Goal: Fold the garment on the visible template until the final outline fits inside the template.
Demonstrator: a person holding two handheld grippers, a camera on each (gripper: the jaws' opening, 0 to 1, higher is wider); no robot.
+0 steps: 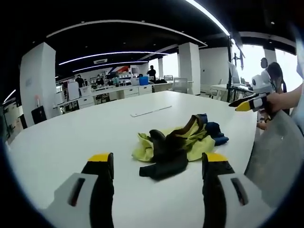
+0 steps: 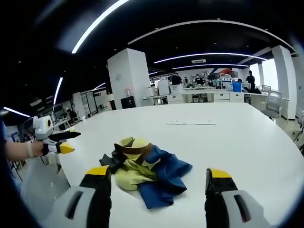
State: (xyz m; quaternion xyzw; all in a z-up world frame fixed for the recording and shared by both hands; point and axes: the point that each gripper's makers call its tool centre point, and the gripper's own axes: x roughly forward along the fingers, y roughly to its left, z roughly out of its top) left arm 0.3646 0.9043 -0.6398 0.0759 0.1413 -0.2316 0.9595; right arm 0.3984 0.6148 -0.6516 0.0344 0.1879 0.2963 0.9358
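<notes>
In the left gripper view, the left gripper (image 1: 158, 164) is hovering low over the white bench (image 1: 71, 137) with its yellow-tipped jaws standing wide apart and gripping nothing. Just beyond the tips, a crumpled garment (image 1: 178, 145) of yellow-green, black, brown and blue cloth is lying in a heap on the bench, clear of both jaws. Farther back, a thin white strip (image 1: 151, 111) is lying flat on the bench top, well apart from the heap. At the right edge, the right gripper (image 1: 251, 103) is hanging above the bench edge, held in a person's hand (image 1: 280, 101).

In the right gripper view, the right gripper (image 2: 158, 178) is likewise standing open and empty, with the garment (image 2: 147, 171) lying between and just ahead of its jaws. The left gripper (image 2: 61, 141) is showing at the left edge, off the bench, and whether those jaws are parted I cannot tell from here. Beyond the bench, white pillars (image 2: 127, 78) and office desks (image 2: 228, 96) are standing under strip lights.
</notes>
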